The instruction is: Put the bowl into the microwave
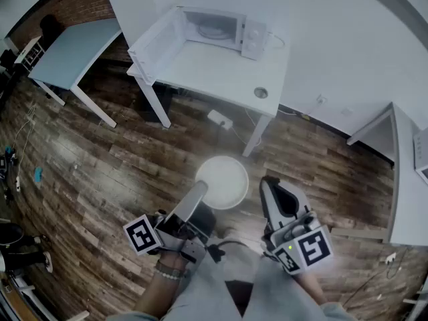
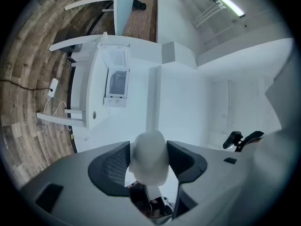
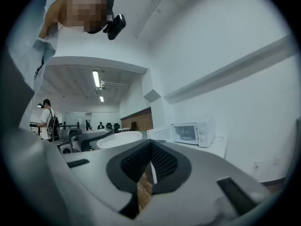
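Though a full circle from above, bowl [image 1: 222, 182] edge-on in left claw [image 2: 149, 149].

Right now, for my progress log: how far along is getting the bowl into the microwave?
Done: microwave door stands open; left gripper grips the bowl by its rim. In hand: held over the floor, short of the table. Left: set it inside. Right gripper shut, empty.

Dark plank floor [image 1: 100, 166], white wall [image 1: 334, 39], white table [image 1: 207, 72], pale blue table [image 1: 73, 52], strip lights [image 3: 96, 78] overhead.
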Demonstrator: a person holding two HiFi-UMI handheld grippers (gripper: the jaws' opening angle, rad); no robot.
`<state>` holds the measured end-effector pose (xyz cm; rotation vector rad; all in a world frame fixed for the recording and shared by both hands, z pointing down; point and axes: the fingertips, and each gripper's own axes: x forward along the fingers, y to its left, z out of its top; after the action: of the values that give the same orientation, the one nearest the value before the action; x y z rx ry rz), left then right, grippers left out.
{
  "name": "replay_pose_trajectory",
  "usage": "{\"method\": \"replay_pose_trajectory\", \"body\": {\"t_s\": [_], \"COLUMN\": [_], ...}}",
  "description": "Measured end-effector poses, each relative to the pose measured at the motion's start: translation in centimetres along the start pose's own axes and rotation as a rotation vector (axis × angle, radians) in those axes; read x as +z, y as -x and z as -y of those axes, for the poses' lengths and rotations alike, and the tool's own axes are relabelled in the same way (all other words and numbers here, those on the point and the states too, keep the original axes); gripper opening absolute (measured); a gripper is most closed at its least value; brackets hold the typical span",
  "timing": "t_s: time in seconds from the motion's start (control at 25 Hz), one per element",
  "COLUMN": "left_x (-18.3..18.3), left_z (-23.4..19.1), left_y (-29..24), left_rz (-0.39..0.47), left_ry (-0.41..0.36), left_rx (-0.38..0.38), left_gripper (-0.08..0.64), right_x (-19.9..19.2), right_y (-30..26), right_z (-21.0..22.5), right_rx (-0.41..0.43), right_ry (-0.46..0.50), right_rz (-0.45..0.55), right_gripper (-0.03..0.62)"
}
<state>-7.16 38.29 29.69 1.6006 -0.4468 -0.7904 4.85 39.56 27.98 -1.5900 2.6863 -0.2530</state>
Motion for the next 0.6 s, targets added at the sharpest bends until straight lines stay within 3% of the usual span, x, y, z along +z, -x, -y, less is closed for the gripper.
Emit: {"method": "replay_pose_trajectory", "body": {"t_s": [0.6], "left_x": [-0.34], "left_z": [0.17], "left_y": [0.11], "left_rz": [0.025], "left_ry": [-0.006], "left_rx": [-0.002], "left_gripper": [0.239], "right_x": [0.14], "right_y": [0.74], "right_z": [0.58], "right_rx": [-0.003], "right_ry": [-0.026], "right_rz": [0.017], "right_gripper": [0.002]}}
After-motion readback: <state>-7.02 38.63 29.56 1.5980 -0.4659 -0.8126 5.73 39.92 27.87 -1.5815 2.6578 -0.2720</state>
